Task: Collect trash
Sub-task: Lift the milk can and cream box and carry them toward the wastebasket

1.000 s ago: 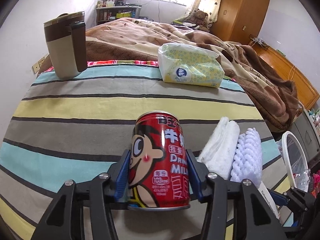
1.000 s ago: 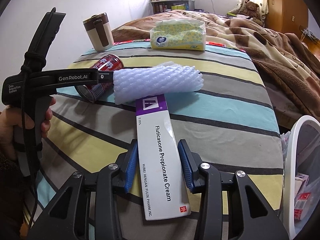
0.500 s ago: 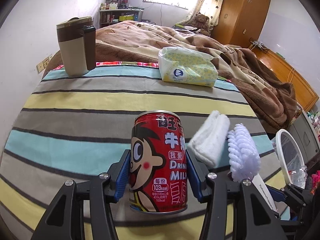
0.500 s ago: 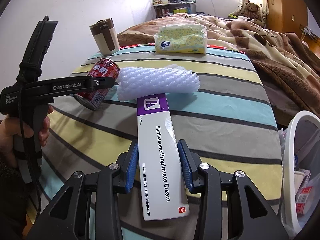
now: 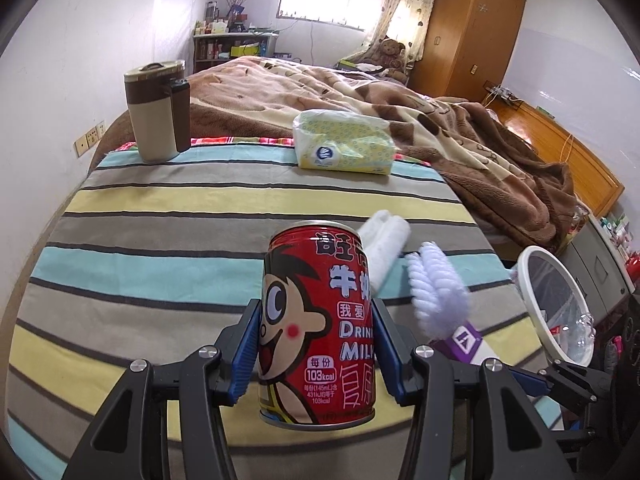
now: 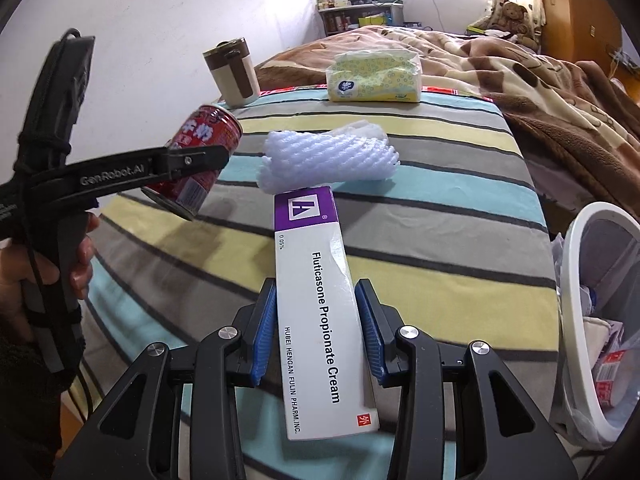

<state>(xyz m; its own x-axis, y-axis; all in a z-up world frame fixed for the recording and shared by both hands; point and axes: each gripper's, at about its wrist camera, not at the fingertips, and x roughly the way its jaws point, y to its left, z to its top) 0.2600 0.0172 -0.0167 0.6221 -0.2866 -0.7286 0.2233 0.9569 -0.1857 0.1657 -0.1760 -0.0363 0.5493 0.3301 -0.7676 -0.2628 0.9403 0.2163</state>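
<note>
A red milk-drink can (image 5: 316,320) hangs clear of the striped cloth (image 5: 160,208), with my left gripper (image 5: 316,312) shut on its sides. From the right wrist view the can (image 6: 208,130) is tilted in the air at the left. My right gripper (image 6: 316,288) is shut on a long white-and-purple cream box (image 6: 316,280), whose far end points at a white foam net sleeve (image 6: 328,160) lying on the cloth. A folded white paper wad (image 5: 386,240) lies behind the can, beside the foam net (image 5: 438,288).
A white-rimmed bin (image 6: 576,280) lined with a plastic bag and holding wrappers stands off the table's right edge. At the far edge stand a brown-and-beige mug (image 5: 158,112) and a yellow tissue pack (image 5: 344,146). A bed with a brown blanket lies beyond. A person's hand (image 6: 84,264) grips the left handle.
The left gripper has risen with the can, which now hangs above the cloth. The right gripper has drawn back a little with the box, away from the foam net.
</note>
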